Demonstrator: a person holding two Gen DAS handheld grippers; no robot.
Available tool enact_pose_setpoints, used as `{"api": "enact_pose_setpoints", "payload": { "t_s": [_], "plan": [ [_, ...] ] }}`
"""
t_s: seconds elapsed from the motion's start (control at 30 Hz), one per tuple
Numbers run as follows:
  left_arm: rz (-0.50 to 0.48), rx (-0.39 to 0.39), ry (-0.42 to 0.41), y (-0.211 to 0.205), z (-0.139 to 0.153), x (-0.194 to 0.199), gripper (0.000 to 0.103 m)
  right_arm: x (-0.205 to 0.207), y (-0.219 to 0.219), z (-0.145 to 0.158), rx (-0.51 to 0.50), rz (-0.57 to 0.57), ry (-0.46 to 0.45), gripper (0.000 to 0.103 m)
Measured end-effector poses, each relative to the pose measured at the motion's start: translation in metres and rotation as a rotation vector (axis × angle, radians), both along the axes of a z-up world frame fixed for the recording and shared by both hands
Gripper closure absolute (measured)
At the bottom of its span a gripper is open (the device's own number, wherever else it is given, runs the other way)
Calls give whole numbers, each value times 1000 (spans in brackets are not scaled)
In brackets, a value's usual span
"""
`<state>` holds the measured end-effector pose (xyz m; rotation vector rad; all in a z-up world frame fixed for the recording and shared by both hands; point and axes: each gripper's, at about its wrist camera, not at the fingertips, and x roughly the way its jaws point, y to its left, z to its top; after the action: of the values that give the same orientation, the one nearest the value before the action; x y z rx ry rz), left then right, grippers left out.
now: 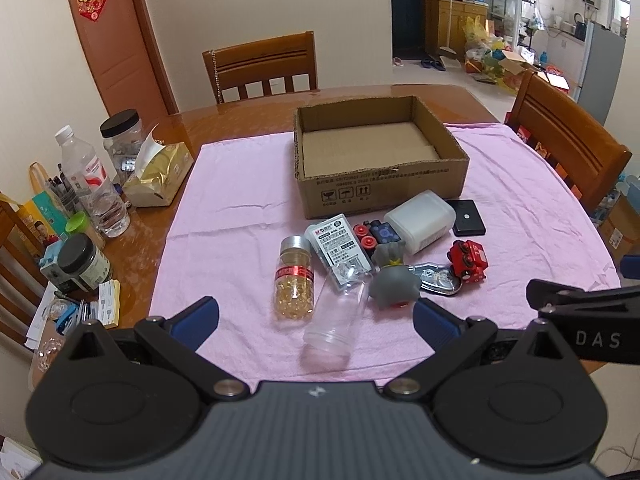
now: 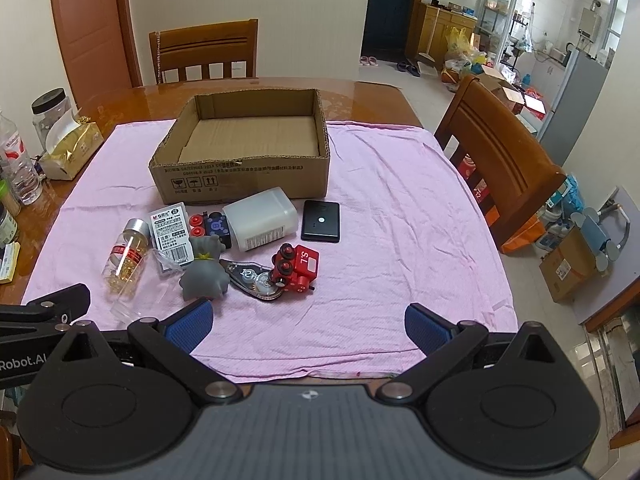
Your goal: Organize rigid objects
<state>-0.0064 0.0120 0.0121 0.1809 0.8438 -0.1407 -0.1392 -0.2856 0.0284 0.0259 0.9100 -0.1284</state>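
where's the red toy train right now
The red toy train lies on the pink cloth in front of the cardboard box, just right of the correction tape and below the black case.

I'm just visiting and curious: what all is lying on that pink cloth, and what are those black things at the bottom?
cardboard box: 1, brown, empty, far middle of the pink cloth
white jar: 1, lying before the box
black case: 1, right of the jar
red toy train: 1, near centre
grey toy: 1, left of the train
capsule bottle: 1, gold, silver cap, left
clear bottle: 1, lying nearest
lead box: 1, white
left claw: open
right claw: open
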Motion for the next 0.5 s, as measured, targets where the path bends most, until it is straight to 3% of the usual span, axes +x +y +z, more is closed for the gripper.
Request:
{"api": "enact_pose_setpoints", "payload": {
  "t_s": [0.5],
  "plan": [
    [-30,-18,-9,9,2,-1,1,-8,10,5,-11,-31,-13,0]
  ]
}}
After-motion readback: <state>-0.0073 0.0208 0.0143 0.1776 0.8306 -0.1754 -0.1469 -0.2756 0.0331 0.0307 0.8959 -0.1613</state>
